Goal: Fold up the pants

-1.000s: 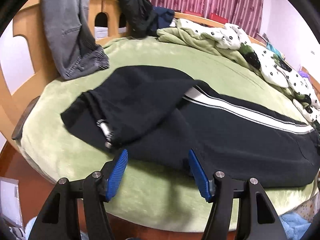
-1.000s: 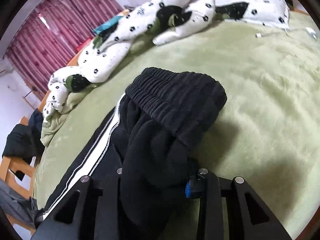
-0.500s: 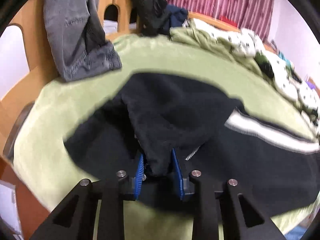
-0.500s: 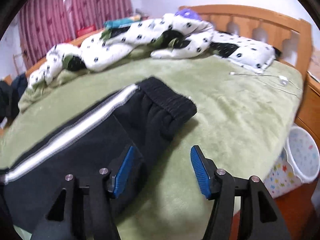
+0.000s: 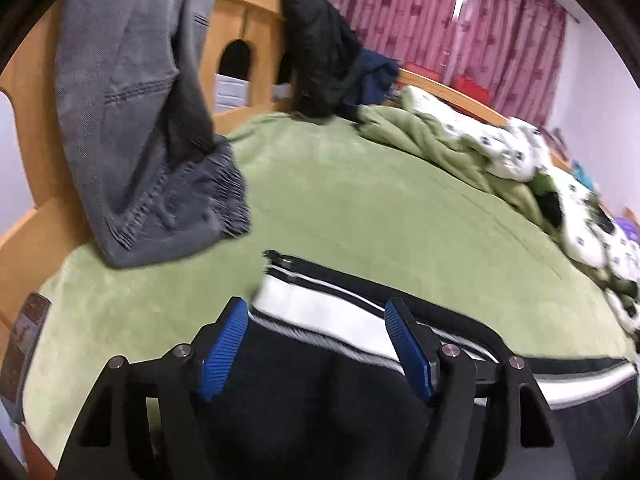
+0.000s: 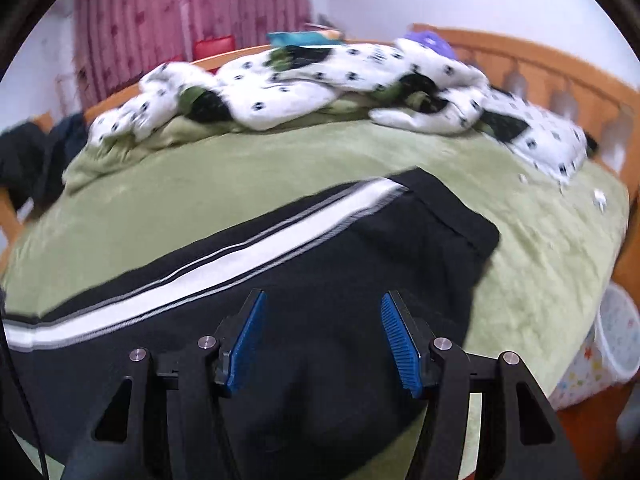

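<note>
Fingers of the left gripper (image 5: 316,344) and right gripper (image 6: 322,336) were spread wide, holding nothing. Below them, black soft pants with a white side stripe (image 6: 320,280) lay long near the green bed's (image 6: 520,248) front edge. Most folding seemed left.

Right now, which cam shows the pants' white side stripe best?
Right wrist: the white stripe runs nearly full length across the black pants to the waistband. Left wrist shows only a blurred stretch, partly behind the left gripper.
</note>
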Tool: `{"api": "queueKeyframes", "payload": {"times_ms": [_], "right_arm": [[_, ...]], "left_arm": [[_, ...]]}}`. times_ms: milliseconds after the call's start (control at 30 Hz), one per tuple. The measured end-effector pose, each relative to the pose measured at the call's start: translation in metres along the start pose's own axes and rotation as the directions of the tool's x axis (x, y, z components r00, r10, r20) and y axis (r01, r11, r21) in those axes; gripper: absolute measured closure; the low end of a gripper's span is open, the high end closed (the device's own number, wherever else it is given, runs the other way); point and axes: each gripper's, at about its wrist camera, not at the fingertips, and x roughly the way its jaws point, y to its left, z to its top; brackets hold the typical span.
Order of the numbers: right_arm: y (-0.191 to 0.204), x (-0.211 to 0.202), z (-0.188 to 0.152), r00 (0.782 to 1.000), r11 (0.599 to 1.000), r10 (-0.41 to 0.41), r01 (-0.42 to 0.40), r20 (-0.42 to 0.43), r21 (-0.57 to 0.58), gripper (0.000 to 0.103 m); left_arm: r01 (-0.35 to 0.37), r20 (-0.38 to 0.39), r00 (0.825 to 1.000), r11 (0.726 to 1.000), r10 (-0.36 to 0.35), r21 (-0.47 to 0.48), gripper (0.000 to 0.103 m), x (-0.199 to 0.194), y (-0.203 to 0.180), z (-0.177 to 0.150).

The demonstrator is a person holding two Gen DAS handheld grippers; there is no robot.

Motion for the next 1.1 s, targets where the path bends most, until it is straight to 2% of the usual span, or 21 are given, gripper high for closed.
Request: {"api": "queueKeyframes", "payload": {"times_ms": [67, 133, 200, 300, 400, 533, 633, 700, 733, 767, 800, 833, 900, 933, 1033, 1100], "right_arm": [[0.01, -0.001, -0.001, 1.0, 1.0, 0.008, -0.008, -0.003, -0.008, 0.045], [0.016, -0.001, -0.001, 1.0, 1.0, 0.021, -0.021, -0.005, -0.008, 0.045], [0.02, -0.002, -0.002, 1.0, 0.999, 0.029, -0.029, -0.003, -0.014, 0.045], [0.028, -0.003, -0.006, 1.0, 0.999, 0.025, -0.025, -0.004, -0.041, 0.045], [0.029, -0.002, -0.01, 1.0, 0.998, 0.027, -0.028, -0.014, -0.061, 0.045], [0.027, -0.004, -0.013, 0.999, 0.997, 0.036, -0.037, -0.014, -0.067, 0.045], [0.022, -0.007, -0.012, 0.999, 0.998, 0.04, -0.04, 0.0, -0.053, 0.044], [0.018, -0.006, -0.011, 0.999, 0.998, 0.05, -0.051, -0.009, -0.03, 0.043], [0.017, -0.005, -0.011, 0.998, 0.998, 0.056, -0.057, -0.014, -0.019, 0.043], [0.016, -0.005, -0.01, 0.998, 0.998, 0.06, -0.06, -0.016, -0.011, 0.043], [0.016, -0.006, -0.01, 0.998, 0.998, 0.062, -0.062, -0.014, -0.002, 0.043], [0.015, -0.008, -0.009, 0.998, 0.998, 0.061, -0.061, -0.005, 0.004, 0.043], [0.016, -0.013, -0.009, 0.998, 0.998, 0.056, -0.056, 0.015, 0.01, 0.043], [0.015, -0.014, -0.008, 0.998, 0.998, 0.055, -0.056, 0.023, 0.012, 0.043], [0.014, -0.014, -0.008, 0.998, 0.998, 0.061, -0.061, 0.022, 0.021, 0.043], [0.013, -0.011, -0.007, 0.997, 0.997, 0.075, -0.075, 0.002, 0.025, 0.043]], "left_arm": [[0.047, -0.04, 0.998, 0.999, -0.046, 0.018, 0.031, -0.013, -0.003, -0.016], [0.133, -0.096, 0.987, 0.991, -0.132, 0.002, 0.031, -0.026, -0.002, -0.04], [0.233, -0.149, 0.96, 0.971, -0.237, -0.042, 0.031, -0.041, 0.001, -0.07], [0.365, -0.163, 0.904, 0.913, -0.395, -0.183, 0.031, -0.062, 0.012, -0.116], [0.403, -0.168, 0.872, 0.868, -0.46, -0.291, 0.031, -0.065, 0.02, -0.15], [0.403, -0.157, 0.853, 0.82, -0.498, -0.407, 0.031, -0.041, 0.03, -0.158], [0.391, -0.106, 0.869, 0.801, -0.484, -0.453, 0.031, -0.027, 0.035, -0.149], [0.369, -0.098, 0.886, 0.818, -0.453, -0.442, 0.033, -0.019, 0.031, -0.139], [0.334, -0.101, 0.905, 0.838, -0.413, -0.431, 0.038, -0.013, 0.028, -0.133], [0.292, -0.1, 0.927, 0.86, -0.363, -0.418, 0.065, -0.009, 0.027, -0.128], [0.236, -0.107, 0.948, 0.889, -0.299, -0.393, 0.085, -0.006, 0.027, -0.123], [0.197, -0.118, 0.96, 0.912, -0.253, -0.359, 0.092, -0.005, 0.028, -0.117], [0.219, -0.085, 0.959, 0.9, -0.269, -0.376, 0.093, -0.013, 0.037, -0.115], [0.215, -0.051, 0.966, 0.9, -0.252, -0.381, 0.093, -0.025, 0.041, -0.116], [0.161, -0.051, 0.982, 0.944, -0.183, -0.289, 0.092, -0.045, 0.035, -0.125], [0.115, -0.102, 0.984, 0.953, -0.148, -0.28, 0.086, -0.041, 0.034, -0.132]]}}
